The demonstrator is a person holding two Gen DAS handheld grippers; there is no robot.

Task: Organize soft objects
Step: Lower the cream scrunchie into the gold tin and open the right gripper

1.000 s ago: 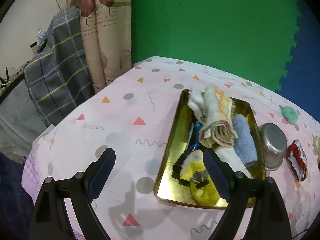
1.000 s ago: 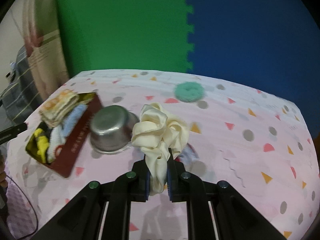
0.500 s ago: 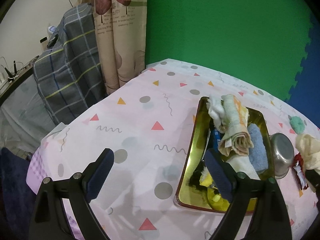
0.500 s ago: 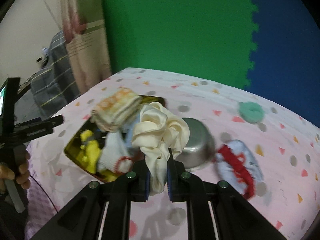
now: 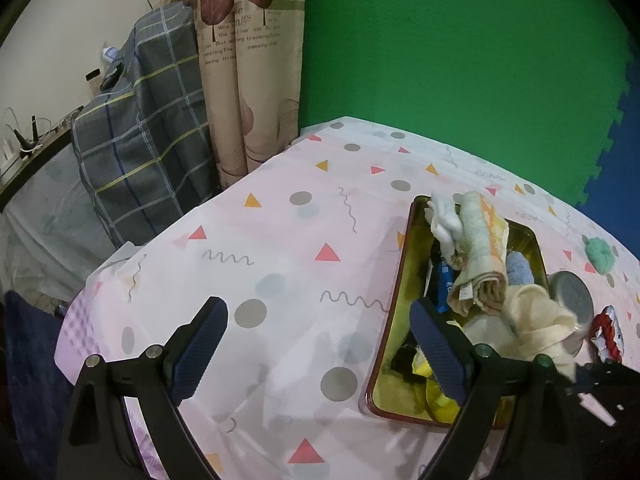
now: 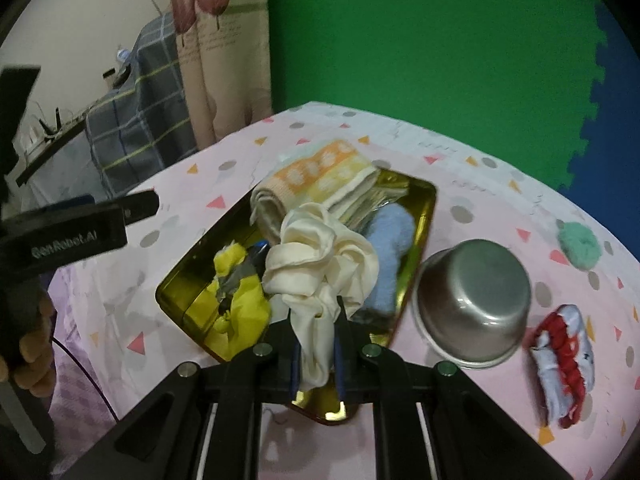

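Observation:
My right gripper (image 6: 317,330) is shut on a cream satin scrunchie (image 6: 320,258) and holds it over the gold tray (image 6: 424,216). The scrunchie also shows in the left wrist view (image 5: 536,324). The tray (image 5: 400,280) holds a rolled orange-and-cream towel (image 6: 320,176), a blue cloth (image 6: 390,240), a yellow soft item (image 6: 240,300) and a white cloth (image 5: 442,216). My left gripper (image 5: 320,348) is open and empty above the tablecloth, left of the tray.
A steel bowl (image 6: 476,304) stands right of the tray. A red-and-white cloth (image 6: 566,360) and a green scrunchie (image 6: 580,244) lie further right. A plaid cloth (image 5: 148,136) and curtain (image 5: 248,60) hang beyond the table's left edge.
My right gripper has carried the cream scrunchie leftward from beside the steel bowl to over the tray. My left gripper has drawn back to the left, away from the tray.

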